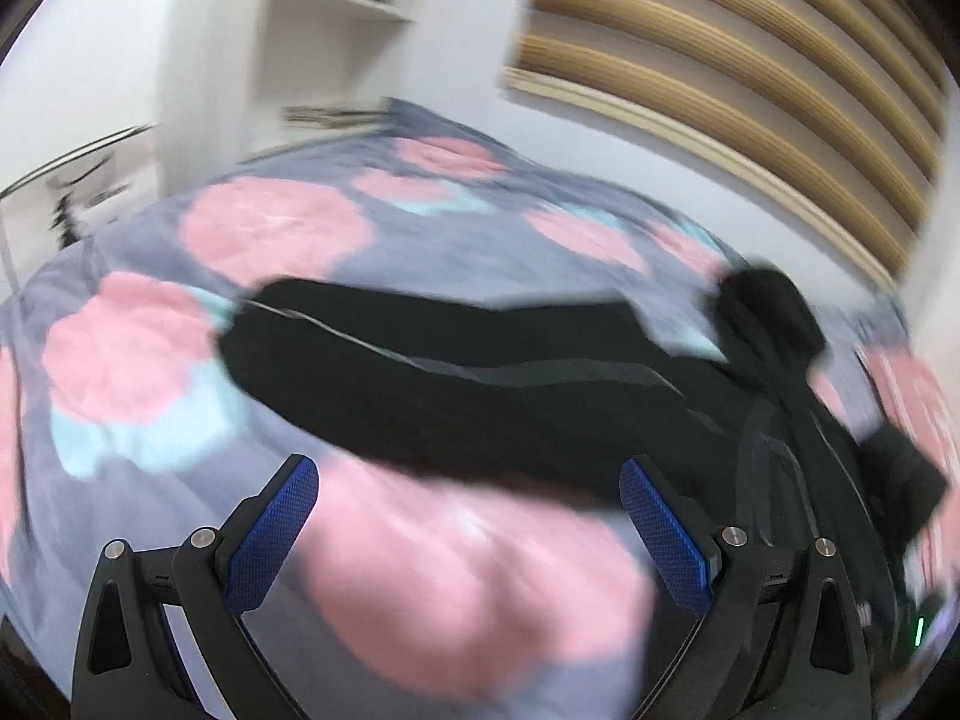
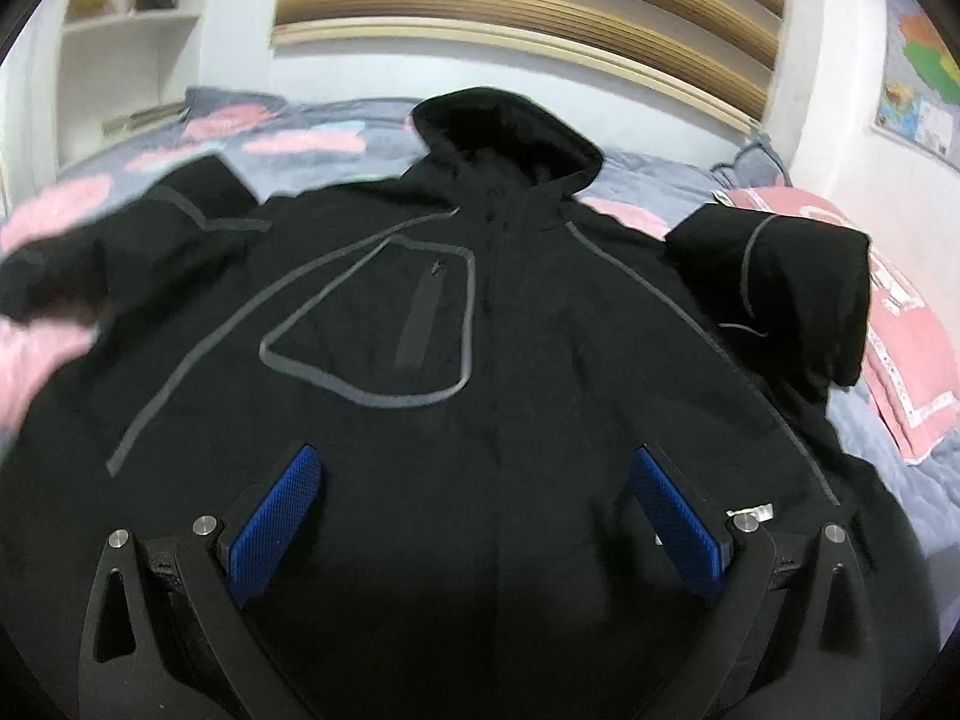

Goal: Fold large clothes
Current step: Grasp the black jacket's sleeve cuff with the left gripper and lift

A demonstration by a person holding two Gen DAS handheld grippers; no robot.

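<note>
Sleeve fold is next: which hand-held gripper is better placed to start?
Probably left. The left hand-held gripper is open, facing the outstretched sleeve just ahead. The right hand-held gripper, also open, sits over the jacket body, away from either sleeve.

The left gripper (image 1: 468, 474) has its jaws spread wide, with nothing between the blue pads (image 1: 273, 531). It hovers above the bed cover beside the black jacket (image 1: 480, 384), on the sleeve side, not touching the jacket. The right gripper (image 2: 474, 468) also has its jaws spread wide and empty. It hovers over the lower front of the jacket, aimed toward the hood.
</note>
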